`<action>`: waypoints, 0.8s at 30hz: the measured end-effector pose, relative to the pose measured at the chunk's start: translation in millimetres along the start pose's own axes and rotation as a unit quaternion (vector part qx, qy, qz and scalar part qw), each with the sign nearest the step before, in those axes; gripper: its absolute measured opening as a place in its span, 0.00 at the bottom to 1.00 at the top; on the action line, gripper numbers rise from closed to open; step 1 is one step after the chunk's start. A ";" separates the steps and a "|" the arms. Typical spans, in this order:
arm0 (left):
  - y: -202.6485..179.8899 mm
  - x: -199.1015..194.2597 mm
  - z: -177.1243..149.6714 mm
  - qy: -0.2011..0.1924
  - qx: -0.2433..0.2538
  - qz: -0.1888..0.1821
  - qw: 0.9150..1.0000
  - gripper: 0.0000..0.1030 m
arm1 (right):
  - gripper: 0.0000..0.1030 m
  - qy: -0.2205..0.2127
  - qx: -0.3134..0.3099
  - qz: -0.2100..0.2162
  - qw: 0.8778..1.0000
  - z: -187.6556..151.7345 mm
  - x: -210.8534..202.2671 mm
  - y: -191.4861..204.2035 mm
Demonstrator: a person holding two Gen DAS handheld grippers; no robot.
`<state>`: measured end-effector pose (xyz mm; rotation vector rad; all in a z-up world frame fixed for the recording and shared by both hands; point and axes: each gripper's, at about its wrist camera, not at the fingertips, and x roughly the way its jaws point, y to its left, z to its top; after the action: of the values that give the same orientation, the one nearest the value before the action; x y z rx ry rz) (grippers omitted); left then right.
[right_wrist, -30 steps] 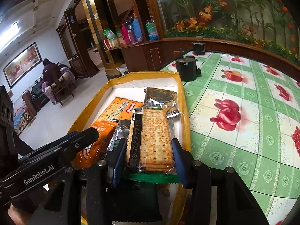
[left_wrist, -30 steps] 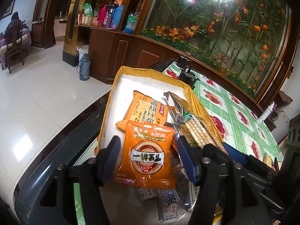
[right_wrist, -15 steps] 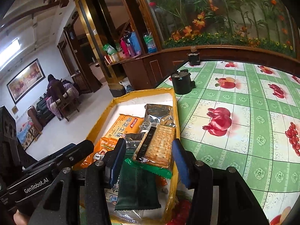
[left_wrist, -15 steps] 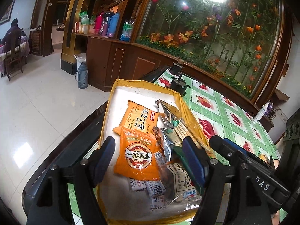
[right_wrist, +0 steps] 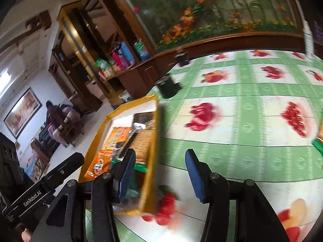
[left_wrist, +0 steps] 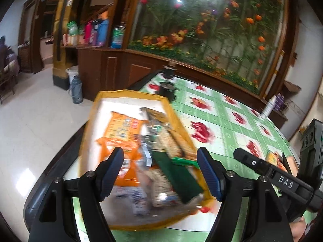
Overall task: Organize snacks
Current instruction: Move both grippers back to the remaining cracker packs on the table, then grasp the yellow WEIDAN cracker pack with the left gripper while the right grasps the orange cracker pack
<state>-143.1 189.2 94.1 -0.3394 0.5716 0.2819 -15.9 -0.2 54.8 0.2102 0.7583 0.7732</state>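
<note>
A yellow-rimmed tray [left_wrist: 97, 109] [right_wrist: 153, 141] lies at the table's left edge and holds several snacks: two orange packets [left_wrist: 123, 127] [right_wrist: 101, 161], a cracker pack [left_wrist: 171, 143] [right_wrist: 143, 141], a silver packet [left_wrist: 153, 115] and a dark green pack [left_wrist: 175, 177]. My left gripper [left_wrist: 160, 171] is open and empty above the tray's near end. My right gripper [right_wrist: 159, 173] is open and empty, over the tray's right rim and the tablecloth. Both views are motion-blurred.
The table has a green and white cloth with red fruit prints [right_wrist: 242, 104]. A black canister [right_wrist: 167, 84] stands beyond the tray. Another snack pack [right_wrist: 319, 141] shows at the far right edge. A wooden counter [left_wrist: 113, 68] and the floor lie left.
Both grippers pulled back and up from the tray, open and empty. The right one let go of the cracker pack, left in the tray, and swung right over the cloth.
</note>
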 end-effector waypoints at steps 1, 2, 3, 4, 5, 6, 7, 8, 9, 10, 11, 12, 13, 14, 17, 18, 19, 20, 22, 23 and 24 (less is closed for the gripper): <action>-8.7 0.8 -0.5 0.003 0.009 -0.005 1.000 0.72 | 0.54 -0.005 0.005 -0.004 1.000 -0.5 -6.3 -6.9; -21.6 2.2 -1.4 0.007 0.023 -0.013 1.000 0.72 | 0.54 -0.012 0.011 -0.012 1.000 -1.3 -15.3 -16.8; -29.3 3.2 -1.9 0.009 0.031 -0.017 0.999 0.72 | 0.54 -0.019 0.018 -0.020 0.999 -2.4 -24.6 -27.1; -42.2 5.0 -3.1 0.013 0.046 -0.025 0.999 0.73 | 0.54 -0.025 0.025 -0.025 0.999 -3.5 -33.4 -37.2; -55.7 7.2 -4.6 0.018 0.061 -0.034 0.997 0.74 | 0.54 -0.031 0.032 -0.030 0.999 -4.4 -41.6 -46.3; -63.9 8.4 -6.0 0.021 0.069 -0.039 0.997 0.76 | 0.54 -0.040 0.044 -0.039 0.997 -6.4 -53.9 -61.0; -77.4 11.2 -7.9 0.026 0.083 -0.050 0.995 0.77 | 0.55 -0.048 0.053 -0.047 0.996 -8.0 -63.8 -72.3; -95.0 15.1 -9.6 0.035 0.101 -0.065 0.992 0.77 | 0.56 -0.058 0.065 -0.057 0.995 -10.3 -74.8 -85.3; -105.2 18.4 -10.5 0.041 0.111 -0.073 0.990 0.77 | 0.56 -0.070 0.079 -0.069 0.992 -13.5 -87.3 -100.1; -125.2 24.0 -11.5 0.055 0.129 -0.094 0.986 0.77 | 0.57 -0.078 0.088 -0.080 0.990 -15.6 -97.1 -110.5; -140.8 28.8 -12.3 0.068 0.140 -0.116 0.981 0.77 | 0.57 -0.089 0.099 -0.096 0.986 -19.2 -109.9 -123.2; -152.2 32.9 -13.4 0.078 0.147 -0.131 0.977 0.77 | 0.56 -0.100 0.107 -0.109 0.983 -22.4 -121.2 -133.4; -171.8 40.5 -13.7 0.094 0.160 -0.152 0.971 0.77 | 0.56 -0.109 0.113 -0.121 0.980 -25.1 -131.1 -141.0; -190.1 47.8 -14.1 0.108 0.173 -0.170 0.964 0.77 | 0.57 -0.118 0.118 -0.133 0.977 -27.6 -140.7 -148.8; -245.2 72.4 -18.4 0.144 0.215 -0.205 0.944 0.79 | 0.58 -0.144 0.130 -0.174 0.965 -41.1 -169.5 -168.4; -265.8 83.1 -20.1 0.155 0.232 -0.214 0.936 0.79 | 0.58 -0.149 0.133 -0.185 0.962 -45.8 -175.7 -173.6; -276.8 88.3 -21.9 0.159 0.240 -0.215 0.933 0.79 | 0.58 -0.151 0.138 -0.192 0.960 -50.2 -181.3 -179.6; -293.9 98.7 -23.4 0.165 0.249 -0.211 0.931 0.79 | 0.58 -0.150 0.147 -0.195 0.958 -54.5 -185.6 -186.3; -319.0 115.4 -26.7 0.182 0.260 -0.219 0.923 0.80 | 0.59 -0.147 0.182 -0.170 0.957 -62.1 -192.9 -201.7; -330.8 126.6 -27.5 0.188 0.262 -0.217 0.921 0.80 | 0.59 -0.152 0.199 -0.157 0.956 -64.5 -196.7 -207.5; -342.0 138.1 -28.9 0.195 0.267 -0.213 0.920 0.80 | 0.59 -0.156 0.225 -0.147 0.951 -69.2 -201.3 -217.7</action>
<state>74.3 -109.3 72.5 0.0221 0.9195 -0.3734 -37.6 -301.8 19.0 0.6020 0.6345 0.2638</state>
